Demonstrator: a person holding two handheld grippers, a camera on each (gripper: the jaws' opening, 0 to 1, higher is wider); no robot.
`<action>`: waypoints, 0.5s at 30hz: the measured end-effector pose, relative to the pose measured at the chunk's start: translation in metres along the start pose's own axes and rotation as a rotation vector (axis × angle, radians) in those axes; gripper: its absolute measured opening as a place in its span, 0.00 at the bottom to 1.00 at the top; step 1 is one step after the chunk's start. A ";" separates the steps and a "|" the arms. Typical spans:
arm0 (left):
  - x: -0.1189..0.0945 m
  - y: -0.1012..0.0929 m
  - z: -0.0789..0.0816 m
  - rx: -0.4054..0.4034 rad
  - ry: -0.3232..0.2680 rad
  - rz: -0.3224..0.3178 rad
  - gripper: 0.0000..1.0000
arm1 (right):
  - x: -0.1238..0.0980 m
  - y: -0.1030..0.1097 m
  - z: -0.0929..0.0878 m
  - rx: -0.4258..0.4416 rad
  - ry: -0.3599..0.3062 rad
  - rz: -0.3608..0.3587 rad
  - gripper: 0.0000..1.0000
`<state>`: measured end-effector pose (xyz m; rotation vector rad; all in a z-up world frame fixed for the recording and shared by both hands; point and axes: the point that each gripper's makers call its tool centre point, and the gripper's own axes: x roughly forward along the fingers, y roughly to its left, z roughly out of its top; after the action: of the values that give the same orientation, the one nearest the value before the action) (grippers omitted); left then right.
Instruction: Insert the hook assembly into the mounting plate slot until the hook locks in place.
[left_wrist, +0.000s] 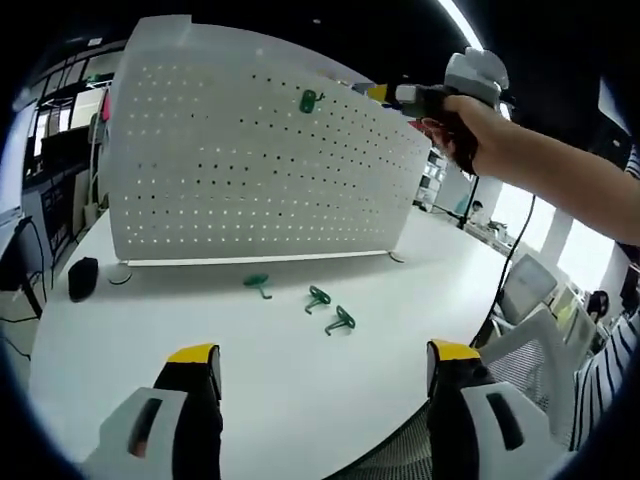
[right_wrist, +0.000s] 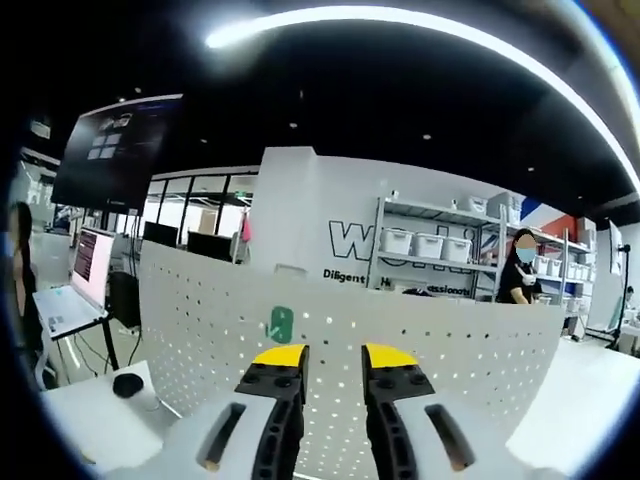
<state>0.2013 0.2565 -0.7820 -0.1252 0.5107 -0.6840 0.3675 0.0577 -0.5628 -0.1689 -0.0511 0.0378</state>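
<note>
A white pegboard (left_wrist: 260, 170) stands upright on the white table (left_wrist: 300, 400). One green hook (left_wrist: 308, 101) sits in its holes near the top edge. Three loose green hooks (left_wrist: 318, 297) lie on the table in front of it. My left gripper (left_wrist: 325, 365) hangs low over the table's near edge, wide open and holding nothing. A hand holds my right gripper (left_wrist: 385, 94) at the board's upper right corner. In the right gripper view, that gripper (right_wrist: 334, 360) faces the pegboard (right_wrist: 450, 350), narrowly open with nothing between its yellow tips. The mounted hook (right_wrist: 280, 323) is just left of them.
A black mouse (left_wrist: 83, 277) lies on the table at the board's left end. Office chairs (left_wrist: 530, 300) stand past the table's right edge. Desks with monitors (right_wrist: 95, 260), shelving (right_wrist: 440, 250) and a person (right_wrist: 520, 270) are behind the board.
</note>
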 end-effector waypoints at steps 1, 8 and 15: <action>0.000 0.000 0.000 0.001 0.000 0.000 0.86 | -0.003 -0.003 -0.003 0.001 0.008 0.000 0.21; -0.001 -0.001 0.001 -0.001 -0.005 -0.004 0.87 | -0.035 -0.008 -0.034 -0.036 0.093 0.039 0.26; -0.001 -0.002 -0.001 -0.005 0.008 -0.011 0.86 | -0.074 0.007 -0.101 -0.092 0.291 0.170 0.29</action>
<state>0.1989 0.2556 -0.7822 -0.1298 0.5191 -0.6943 0.2989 0.0442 -0.6669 -0.2688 0.2522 0.1805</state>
